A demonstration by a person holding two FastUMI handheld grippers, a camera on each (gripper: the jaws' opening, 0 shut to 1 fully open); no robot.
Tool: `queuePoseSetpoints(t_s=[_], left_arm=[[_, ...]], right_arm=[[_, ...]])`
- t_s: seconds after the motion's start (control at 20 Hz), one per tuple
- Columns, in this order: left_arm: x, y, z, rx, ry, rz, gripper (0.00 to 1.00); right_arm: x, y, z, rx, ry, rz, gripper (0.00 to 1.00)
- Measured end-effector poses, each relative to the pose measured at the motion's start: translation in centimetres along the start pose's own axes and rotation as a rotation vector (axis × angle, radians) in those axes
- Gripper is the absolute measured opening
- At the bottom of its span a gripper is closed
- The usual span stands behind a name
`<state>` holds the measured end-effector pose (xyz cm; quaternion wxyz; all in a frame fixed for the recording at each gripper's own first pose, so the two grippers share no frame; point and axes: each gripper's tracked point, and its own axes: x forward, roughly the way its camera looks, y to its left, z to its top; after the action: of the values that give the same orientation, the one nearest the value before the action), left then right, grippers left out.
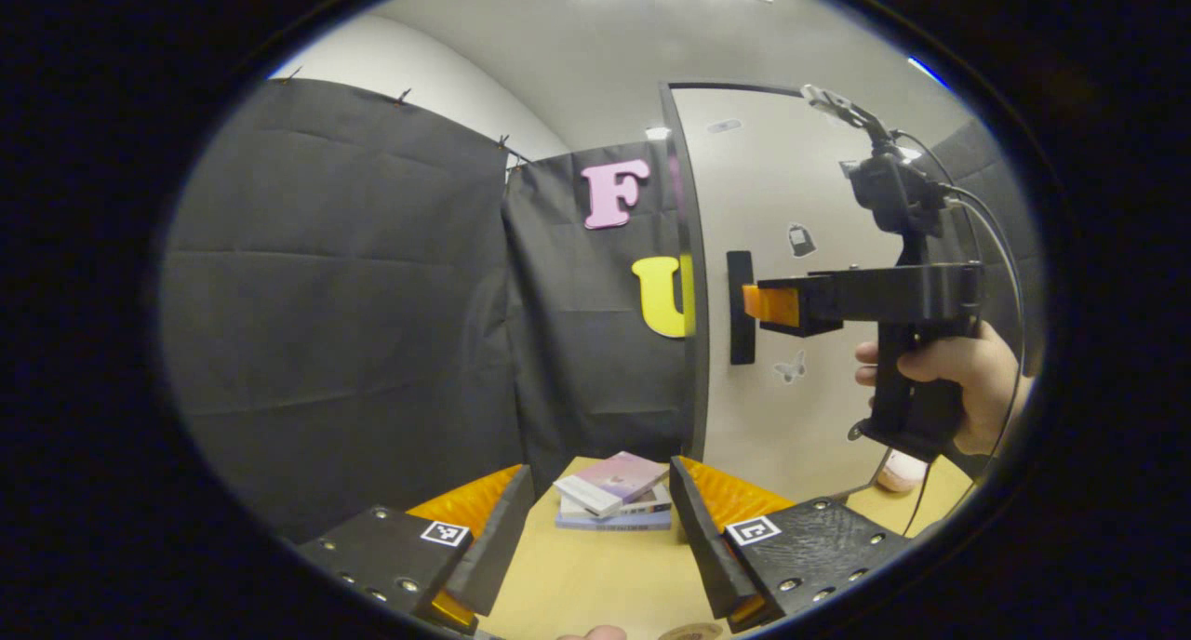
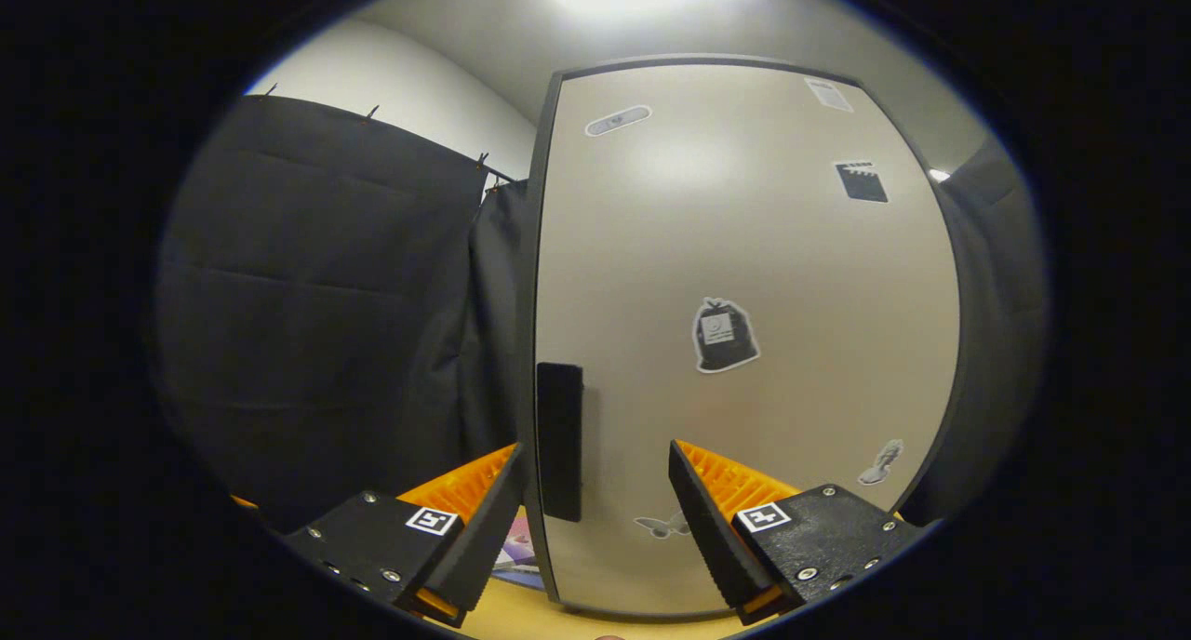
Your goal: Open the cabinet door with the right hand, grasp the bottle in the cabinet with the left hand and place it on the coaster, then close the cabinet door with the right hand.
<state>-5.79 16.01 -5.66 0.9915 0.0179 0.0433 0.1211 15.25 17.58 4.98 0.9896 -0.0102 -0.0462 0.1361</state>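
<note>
The beige cabinet door [image 2: 744, 277] is shut and hides the cabinet's inside. Its black vertical handle [image 2: 559, 440] stands between the spread fingers of my right gripper [image 2: 595, 496], nearer the left finger, and neither finger presses on it. In the left gripper view a hand [image 1: 963, 380] holds the right gripper [image 1: 763, 305] level, its tips just short of the handle [image 1: 741, 307] on the door [image 1: 800, 203]. My left gripper [image 1: 600, 519] hangs open and holds nothing, low over the wooden table [image 1: 595, 575]. A sliver of a round brown disc [image 1: 693, 632], maybe the coaster, lies at the table's near edge.
A small stack of books [image 1: 614, 499] lies on the table between my left gripper's fingers, farther off and left of the cabinet. Black cloth walls [image 1: 344, 296] close the left and back. A pale pink object [image 1: 898, 473] sits on the table under the hand.
</note>
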Motion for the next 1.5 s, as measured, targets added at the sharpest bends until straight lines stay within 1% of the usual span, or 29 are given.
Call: queuePoseSetpoints(t_s=[0.1, 0.2, 0.25, 0.3, 0.35, 0.4, 0.5, 0.6, 0.7, 0.75, 0.95, 1.05, 1.1, 1.2, 1.25, 1.35, 1.5], left_arm=[[-0.3, 2.0, -0.8, 0.007, 0.019, 0.039, 0.86], [-1.0, 3.5, -1.3, -0.003, 0.031, 0.062, 0.82], [-1.0, 4.4, -1.6, -0.014, 0.037, 0.07, 0.82], [-0.9, 5.0, -1.8, -0.025, 0.041, 0.072, 0.82], [-0.8, 5.4, -2.2, -0.031, 0.045, 0.073, 0.84], [-0.7, 5.8, -2.4, -0.03, 0.05, 0.074, 0.84], [-0.4, 6.2, -2.9, -0.025, 0.054, 0.068, 0.84], [-0.3, 6.3, -3.4, -0.03, 0.056, 0.054, 0.86], [-0.1, 6.6, -3.6, -0.037, 0.055, 0.044, 0.86], [0.0, 6.8, -3.7, -0.041, 0.056, 0.038, 0.86], [0.3, 6.4, -3.9, -0.039, 0.051, 0.002, 0.84], [0.5, 6.3, -3.9, -0.023, 0.039, -0.017, 0.86], [0.7, 6.1, -3.9, -0.024, 0.037, -0.03, 0.84], [0.5, 5.2, -4.5, -0.028, 0.046, -0.049, 0.84], [0.3, 5.0, -4.7, -0.027, 0.048, -0.05, 0.86], [-0.6, 4.5, -4.3, -0.025, 0.039, -0.052, 0.84], [-1.7, 2.7, -4.0, -0.026, 0.039, -0.074, 0.86]], right_arm=[[1.7, 1.3, -1.0, -0.005, 0.027, 0.015, 0.93], [2.9, 1.8, -1.6, -0.007, 0.047, 0.005, 0.94], [3.4, 1.8, -2.0, -0.007, 0.056, -0.008, 0.93], [3.7, 1.5, -2.4, -0.002, 0.069, -0.024, 0.87], [3.8, 1.5, -2.9, 0.008, 0.086, -0.037, 0.8], [4.1, 1.3, -3.4, 0.017, 0.11, -0.049, 0.57], [4.0, 1.4, -3.4, 0.006, 0.122, -0.056, 0.34], [4.1, 1.4, -3.6, -0.015, 0.134, -0.046, 0.31], [3.8, 1.5, -3.5, -0.012, 0.15, -0.023, 0.27], [3.7, 1.5, -3.6, -0.014, 0.155, -0.016, 0.28], [2.3, 1.9, -3.4, -0.015, 0.173, 0.016, 0.23], [1.4, 2.3, -3.3, -0.02, 0.178, 0.031, 0.24], [0.9, 2.4, -3.1, -0.024, 0.18, 0.037, 0.24], [-0.1, 2.6, -2.9, -0.025, 0.182, 0.047, 0.24], [-0.1, 2.4, -3.1, -0.025, 0.184, 0.052, 0.24], [-1.0, 2.3, -3.0, -0.027, 0.185, 0.066, 0.24], [-2.4, 2.3, -2.8, -0.021, 0.188, 0.081, 0.24]])
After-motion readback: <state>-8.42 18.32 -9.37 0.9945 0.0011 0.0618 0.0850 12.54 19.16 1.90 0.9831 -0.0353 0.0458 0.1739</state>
